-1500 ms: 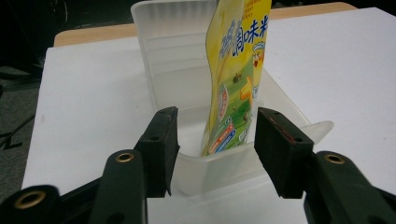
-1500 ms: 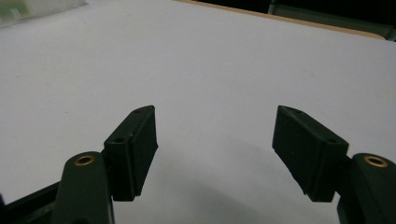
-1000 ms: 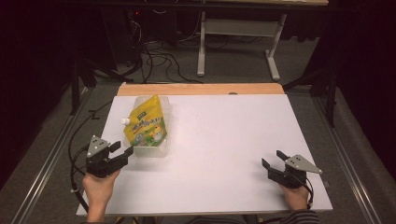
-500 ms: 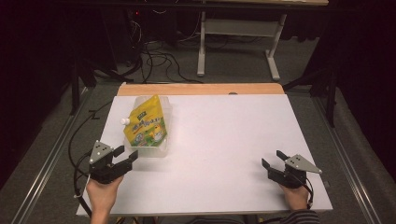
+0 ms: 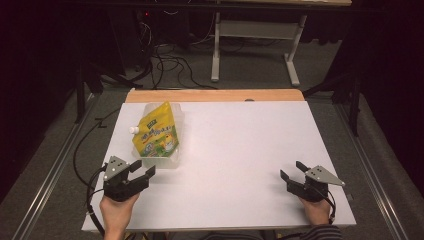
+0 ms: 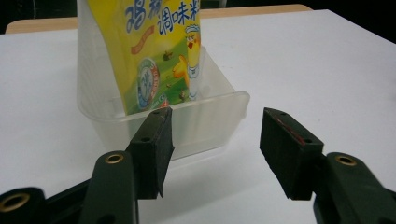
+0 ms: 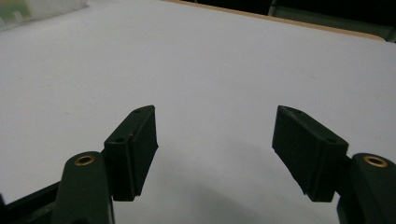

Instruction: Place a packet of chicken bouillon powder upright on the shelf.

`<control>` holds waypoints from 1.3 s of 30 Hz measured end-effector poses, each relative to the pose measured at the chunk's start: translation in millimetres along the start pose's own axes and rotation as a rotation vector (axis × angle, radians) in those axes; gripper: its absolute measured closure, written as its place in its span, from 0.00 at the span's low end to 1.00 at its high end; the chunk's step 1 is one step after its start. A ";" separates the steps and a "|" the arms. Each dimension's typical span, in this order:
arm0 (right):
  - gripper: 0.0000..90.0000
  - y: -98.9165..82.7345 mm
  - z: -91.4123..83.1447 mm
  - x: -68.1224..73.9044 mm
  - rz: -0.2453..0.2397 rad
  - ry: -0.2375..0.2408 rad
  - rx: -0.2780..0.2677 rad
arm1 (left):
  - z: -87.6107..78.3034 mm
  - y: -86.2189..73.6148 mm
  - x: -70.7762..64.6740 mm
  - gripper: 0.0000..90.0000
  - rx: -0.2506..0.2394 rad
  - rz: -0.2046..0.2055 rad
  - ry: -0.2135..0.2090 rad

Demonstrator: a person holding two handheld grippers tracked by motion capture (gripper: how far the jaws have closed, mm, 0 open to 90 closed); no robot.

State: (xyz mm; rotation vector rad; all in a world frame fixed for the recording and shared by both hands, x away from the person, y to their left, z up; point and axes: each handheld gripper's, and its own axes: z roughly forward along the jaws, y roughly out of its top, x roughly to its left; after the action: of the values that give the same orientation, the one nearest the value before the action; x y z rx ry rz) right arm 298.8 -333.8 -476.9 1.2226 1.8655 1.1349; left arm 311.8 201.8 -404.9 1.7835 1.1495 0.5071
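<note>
The yellow pouch [image 5: 156, 132] stands in a clear tub [image 5: 167, 161] at the tabletop's [image 5: 240, 150] left, just ahead of the empty, half-open left claw [image 5: 141, 172], likely lined up to grasp it, while the right claw [image 5: 294, 172] rests open and empty, well apart.

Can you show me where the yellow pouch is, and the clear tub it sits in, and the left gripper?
Yellow pouch [image 5: 157, 131]: high view, on its printed front.
Clear tub [image 6: 205, 123]: left gripper view, on its near wall.
Left gripper [image 5: 141, 168]: high view, midway between its open fingertips, just short of the tub.
</note>
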 end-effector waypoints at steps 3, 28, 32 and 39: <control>0.35 0.0 0.0 0.2 0.001 -0.001 0.002 | 0.7 -1.3 -2.7 0.49 0.002 0.006 -0.007; 0.35 0.3 0.3 0.2 0.000 0.001 0.006 | 26.6 -3.2 -34.9 0.49 0.000 0.055 -0.093; 0.35 0.0 0.0 -0.2 0.003 -0.005 -0.004 | 34.1 -2.0 -42.0 0.48 0.010 0.066 -0.118; 0.35 0.2 0.3 0.1 0.002 -0.004 0.002 | 46.1 -4.7 -53.4 0.45 0.018 0.080 -0.138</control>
State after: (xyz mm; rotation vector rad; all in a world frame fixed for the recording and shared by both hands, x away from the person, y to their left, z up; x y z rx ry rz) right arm 299.1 -333.6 -476.9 1.2279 1.8634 1.1310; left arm 317.6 134.1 -424.3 1.8562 0.9934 0.4144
